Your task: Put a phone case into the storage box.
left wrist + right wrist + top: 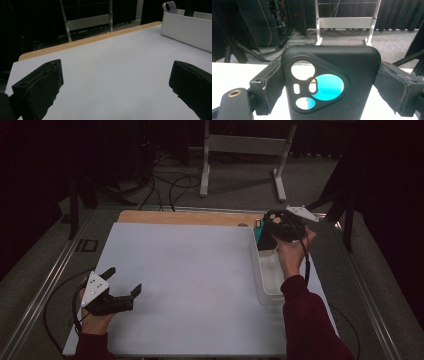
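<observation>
The right hand-held gripper [270, 227] sits at the far right of the counter [190, 280], above the far end of a white bin [267, 292]. Its jaws are closed on a black phone case [329, 82], 1 jaw pressed against each long edge. In the right gripper view the case stands upright between the jaws with its back toward the camera, and a rounded triangular camera cut-out with several holes shows through to something teal and something pale behind it. In the high view a teal object [258, 232] shows just beside the gripper at the bin's far end; what exactly it is cannot be told.

The left hand-held gripper [122, 285] rests low over the near left part of the counter, well apart from the bin. Its 2 jaws stand wide apart with nothing between them, and bare white counter surface shows in the gap in the left gripper view. That view also shows the white bin [185, 30] far off at the upper right, with a pale purple phone-like object [170, 7] rising above its rim.
</observation>
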Demonstrator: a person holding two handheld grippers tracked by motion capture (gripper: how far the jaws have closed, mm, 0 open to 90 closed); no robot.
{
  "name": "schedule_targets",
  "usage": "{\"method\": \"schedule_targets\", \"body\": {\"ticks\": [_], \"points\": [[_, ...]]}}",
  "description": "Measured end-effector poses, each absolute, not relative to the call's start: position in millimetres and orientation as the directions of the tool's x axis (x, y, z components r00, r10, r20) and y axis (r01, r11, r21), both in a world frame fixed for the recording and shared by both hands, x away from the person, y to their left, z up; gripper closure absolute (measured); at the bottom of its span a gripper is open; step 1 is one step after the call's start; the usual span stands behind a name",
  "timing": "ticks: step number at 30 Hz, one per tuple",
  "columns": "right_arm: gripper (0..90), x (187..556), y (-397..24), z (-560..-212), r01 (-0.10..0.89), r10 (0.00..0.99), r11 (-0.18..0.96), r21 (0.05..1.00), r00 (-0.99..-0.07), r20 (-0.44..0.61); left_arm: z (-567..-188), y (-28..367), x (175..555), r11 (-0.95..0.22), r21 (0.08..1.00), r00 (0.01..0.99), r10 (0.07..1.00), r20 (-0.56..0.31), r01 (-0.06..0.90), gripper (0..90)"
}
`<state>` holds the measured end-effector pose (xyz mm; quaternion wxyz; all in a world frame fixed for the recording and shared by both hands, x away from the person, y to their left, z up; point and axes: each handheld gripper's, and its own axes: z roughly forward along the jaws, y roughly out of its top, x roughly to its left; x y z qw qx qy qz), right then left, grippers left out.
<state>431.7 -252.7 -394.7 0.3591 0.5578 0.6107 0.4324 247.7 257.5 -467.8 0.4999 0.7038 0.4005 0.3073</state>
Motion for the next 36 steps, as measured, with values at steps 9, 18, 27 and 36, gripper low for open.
{"method": "schedule_targets", "body": {"ticks": [9, 18, 27, 36], "points": [[12.9, 441, -248, -407, 0.396, 0.995, 0.008, 0.918, -0.091, 0.03, -466, 258, 247, -0.177, 0.952, 0.488, 0.872, 0.034, 0.249, 0.0], [12.7, 448, -245, -418, 0.423, 0.997, 0.022, 0.906, -0.078, 0.012, -464, 258, 246, -0.169, 0.955, 0.488, 0.872, 0.031, 0.242, 0.0], [12.5, 454, -243, -428, 0.463, 0.997, 0.038, 0.886, -0.072, -0.005, -463, 258, 246, -0.164, 0.958, 0.487, 0.873, 0.029, 0.236, 0.0], [12.4, 460, -241, -436, 0.507, 0.997, 0.055, 0.86, -0.078, -0.018, -463, 258, 246, -0.159, 0.959, 0.487, 0.873, 0.026, 0.235, 0.0]]}}
